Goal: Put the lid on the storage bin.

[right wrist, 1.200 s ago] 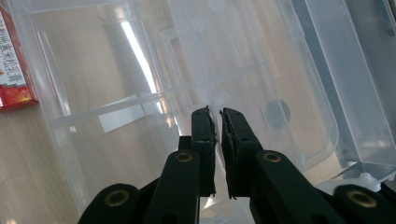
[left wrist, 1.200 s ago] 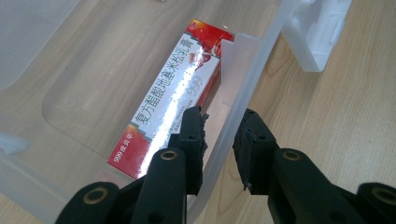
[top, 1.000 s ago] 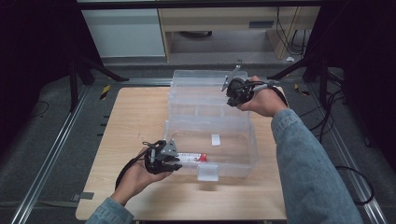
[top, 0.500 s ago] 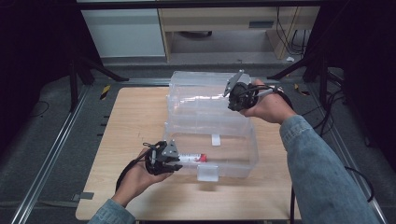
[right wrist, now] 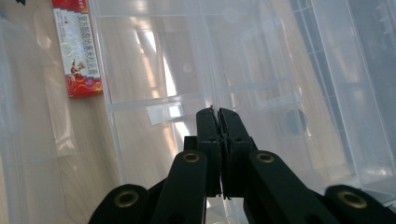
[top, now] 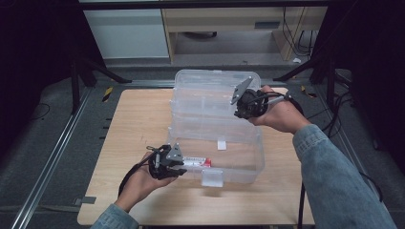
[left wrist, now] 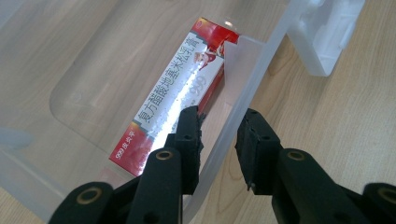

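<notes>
A clear plastic box (top: 260,160) stands open on the wooden table, its lid (top: 205,90) raised at the back. A red and white carton (top: 196,162) lies inside by the front wall; it shows close up (left wrist: 182,93) in the left gripper view and far off (right wrist: 77,46) in the right gripper view. My left gripper (top: 184,167) straddles the front wall, one jaw inside and one outside (left wrist: 222,116), shut on it. My right gripper (top: 237,113) is at the lid's right edge, jaws pressed together (right wrist: 217,111) on the thin plastic of the lid (right wrist: 327,70).
The box's front latch (top: 211,177) hangs just right of my left gripper, and appears again (left wrist: 322,37). Bare table (top: 138,129) lies left of the box. Metal rails (top: 62,143) flank the table, with a cabinet (top: 129,33) and dark stand legs behind.
The right hand has shifted a little left and toward the front at the lid's right edge. The left hand and the carton have stayed put.
</notes>
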The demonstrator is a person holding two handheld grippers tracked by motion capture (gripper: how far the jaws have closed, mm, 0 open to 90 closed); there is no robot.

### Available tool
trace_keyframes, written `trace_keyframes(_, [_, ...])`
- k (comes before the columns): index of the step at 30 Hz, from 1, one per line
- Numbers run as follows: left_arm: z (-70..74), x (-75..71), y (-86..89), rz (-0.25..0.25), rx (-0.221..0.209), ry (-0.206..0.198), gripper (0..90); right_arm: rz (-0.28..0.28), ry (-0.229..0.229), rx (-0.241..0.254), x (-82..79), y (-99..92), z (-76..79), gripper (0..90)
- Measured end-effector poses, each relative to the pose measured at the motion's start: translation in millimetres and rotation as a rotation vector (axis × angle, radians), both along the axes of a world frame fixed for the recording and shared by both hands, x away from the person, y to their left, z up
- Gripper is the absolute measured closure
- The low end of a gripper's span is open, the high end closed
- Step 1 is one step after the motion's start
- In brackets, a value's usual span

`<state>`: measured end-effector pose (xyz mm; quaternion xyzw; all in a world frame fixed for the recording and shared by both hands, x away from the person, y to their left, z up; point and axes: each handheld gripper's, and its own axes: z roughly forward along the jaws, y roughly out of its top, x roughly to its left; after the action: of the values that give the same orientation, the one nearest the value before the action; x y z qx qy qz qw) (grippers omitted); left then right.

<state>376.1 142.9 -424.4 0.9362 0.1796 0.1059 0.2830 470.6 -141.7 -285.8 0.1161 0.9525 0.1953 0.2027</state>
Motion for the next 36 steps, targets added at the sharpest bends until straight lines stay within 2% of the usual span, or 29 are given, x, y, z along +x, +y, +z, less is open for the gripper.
trace_keyframes(9, [0.1,0.5,-0.3,-0.001,0.0,0.005,70.0,0.018,0.005,-0.017,-11.9,2.1,1.7,89.3])
trace_keyframes(15, [0.0,0.2,-0.4,-0.004,0.002,0.002,69.9,0.028,0.01,-0.004,-18.5,0.7,1.2,89.6])
trace_keyframes(36, [0.2,0.5,-0.6,-0.008,0.006,0.005,69.9,0.063,0.01,-0.014,-46.5,0.6,-3.4,89.7])
